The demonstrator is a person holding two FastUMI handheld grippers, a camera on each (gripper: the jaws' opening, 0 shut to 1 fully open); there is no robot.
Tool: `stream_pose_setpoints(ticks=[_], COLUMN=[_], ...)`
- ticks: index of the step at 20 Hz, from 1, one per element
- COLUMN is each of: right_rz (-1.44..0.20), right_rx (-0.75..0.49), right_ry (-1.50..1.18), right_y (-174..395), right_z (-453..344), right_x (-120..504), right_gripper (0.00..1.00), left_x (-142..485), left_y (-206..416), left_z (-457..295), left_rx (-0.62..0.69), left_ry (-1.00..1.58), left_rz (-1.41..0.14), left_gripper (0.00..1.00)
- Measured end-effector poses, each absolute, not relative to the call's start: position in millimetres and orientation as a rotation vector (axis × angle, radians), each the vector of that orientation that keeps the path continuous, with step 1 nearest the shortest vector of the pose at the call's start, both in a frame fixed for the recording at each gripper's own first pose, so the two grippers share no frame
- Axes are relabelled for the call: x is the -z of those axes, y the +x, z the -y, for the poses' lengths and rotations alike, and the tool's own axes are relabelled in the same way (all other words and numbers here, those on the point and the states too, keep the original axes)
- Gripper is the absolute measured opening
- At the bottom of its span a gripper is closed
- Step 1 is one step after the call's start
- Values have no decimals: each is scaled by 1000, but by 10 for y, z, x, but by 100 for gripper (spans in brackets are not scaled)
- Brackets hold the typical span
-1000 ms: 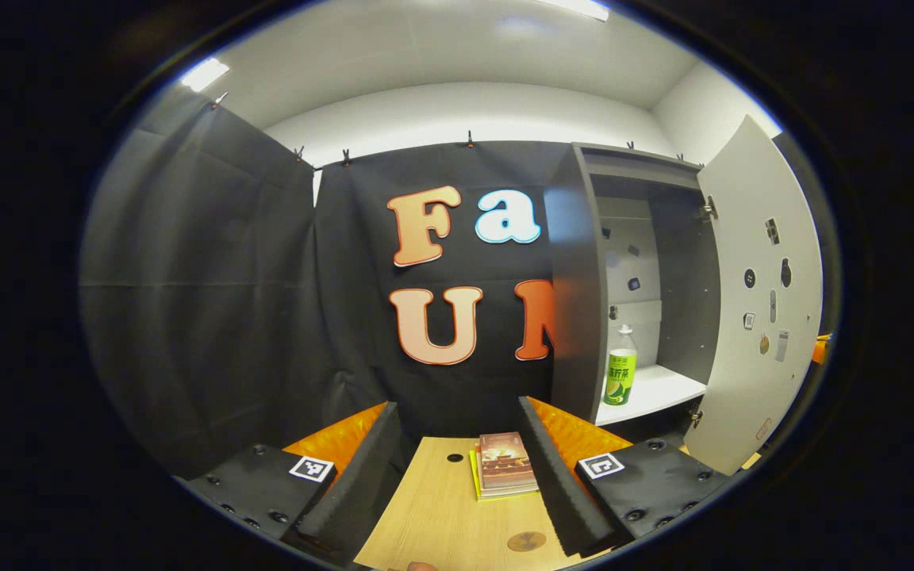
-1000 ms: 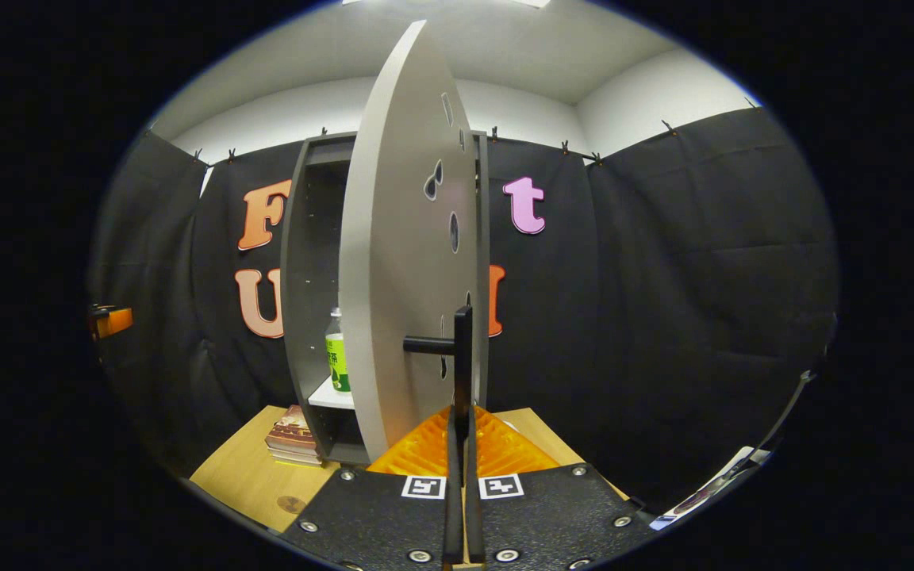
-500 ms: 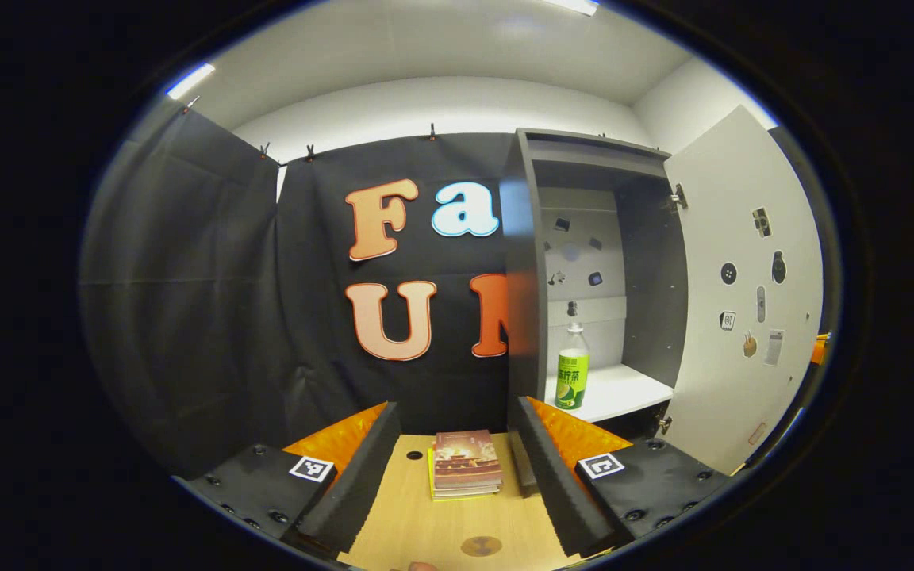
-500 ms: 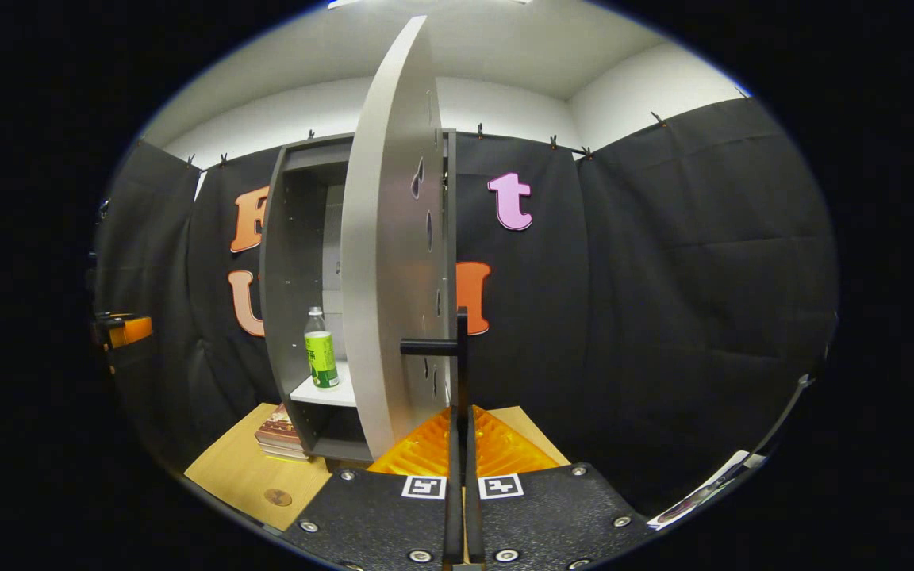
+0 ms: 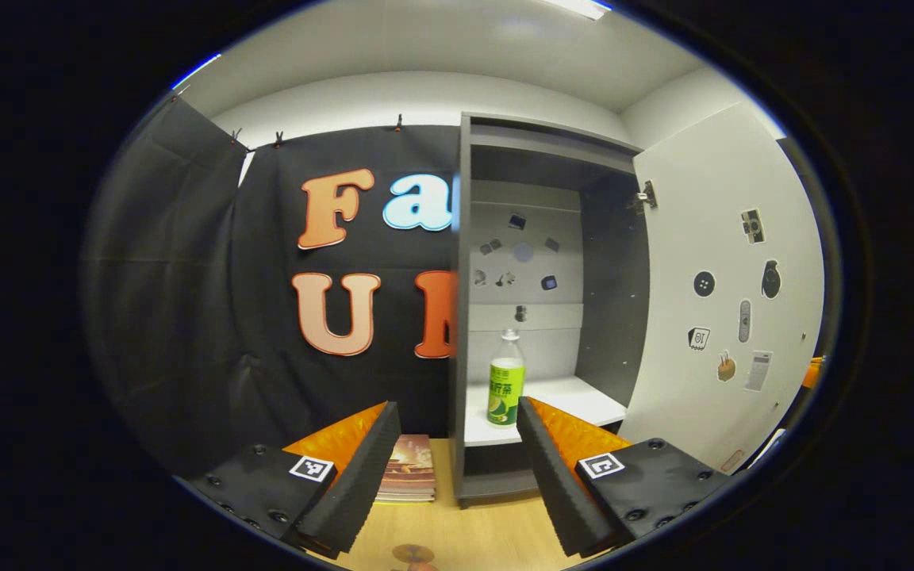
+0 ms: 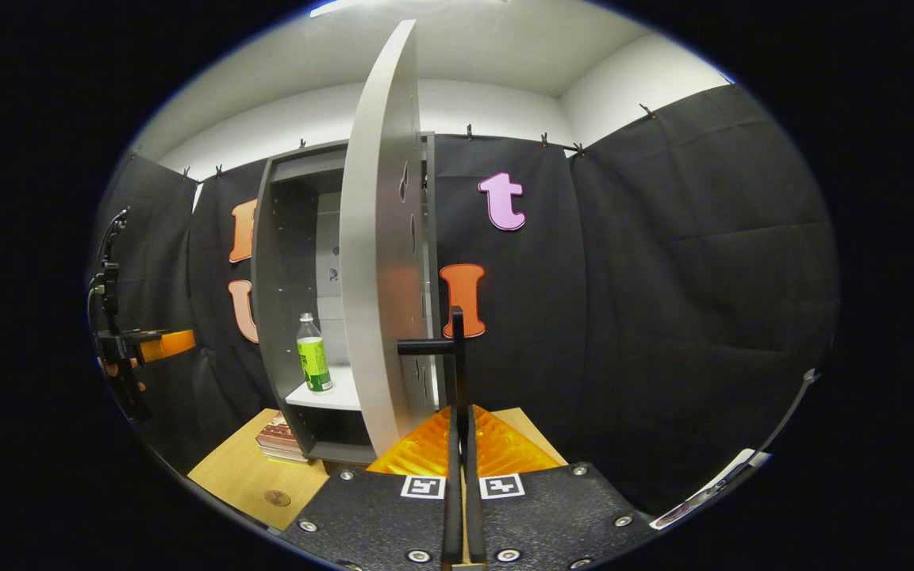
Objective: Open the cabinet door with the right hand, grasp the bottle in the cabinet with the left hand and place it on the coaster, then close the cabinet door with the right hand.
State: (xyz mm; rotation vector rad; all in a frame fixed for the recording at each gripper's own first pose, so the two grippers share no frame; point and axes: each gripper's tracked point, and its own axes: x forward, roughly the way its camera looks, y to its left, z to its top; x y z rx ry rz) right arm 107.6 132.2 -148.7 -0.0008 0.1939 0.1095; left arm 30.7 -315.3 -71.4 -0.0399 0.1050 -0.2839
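Bottle (image 5: 506,379) base behind left tool (image 5: 457,476) finger, door (image 6: 378,262) hiding cabinet (image 6: 290,277) interior

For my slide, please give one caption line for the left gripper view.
Open left tool faces the green-labelled plastic bottle on the open grey cabinet's white shelf.

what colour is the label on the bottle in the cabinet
Bright green, on a clear bottle with a pale cap; clearest in the left gripper view.

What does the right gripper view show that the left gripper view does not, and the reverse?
Right gripper view: the door's outer face, its handle clamped by the right gripper, and the left gripper farther off. Left gripper view: stickers on the door's inner face. Both: the bottle on the cabinet shelf, books, coaster.
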Motion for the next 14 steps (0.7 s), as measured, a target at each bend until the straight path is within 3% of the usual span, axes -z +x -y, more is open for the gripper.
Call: stream_pose_setpoints(ticks=[6, 8, 12, 13, 14], right_rz=[-125, -116, -113, -113, -113], right_rx=[-55, -18, 28, 41, 53], right_ry=[-53, -62, -60, -63, -64], right_y=[1175, 1172, 1180, 1180, 1181], right_z=[-1098, -997, -885, -850, -824], right_x=[1359, 1332, 1322, 1320, 1319], right_gripper=[4, 9, 41, 64, 58], left_x=[696, 745, 887, 931, 973], left_y=[666, 814, 1201, 1315, 1435], left_z=[3720, 3893, 4170, 4217, 4261], left_rx=[315, 320, 325, 319, 314], left_ry=[-26, -25, -10, 0, 7], left_rz=[-61, -60, -65, -57, -55], left_gripper=[96, 96, 95, 96, 96])
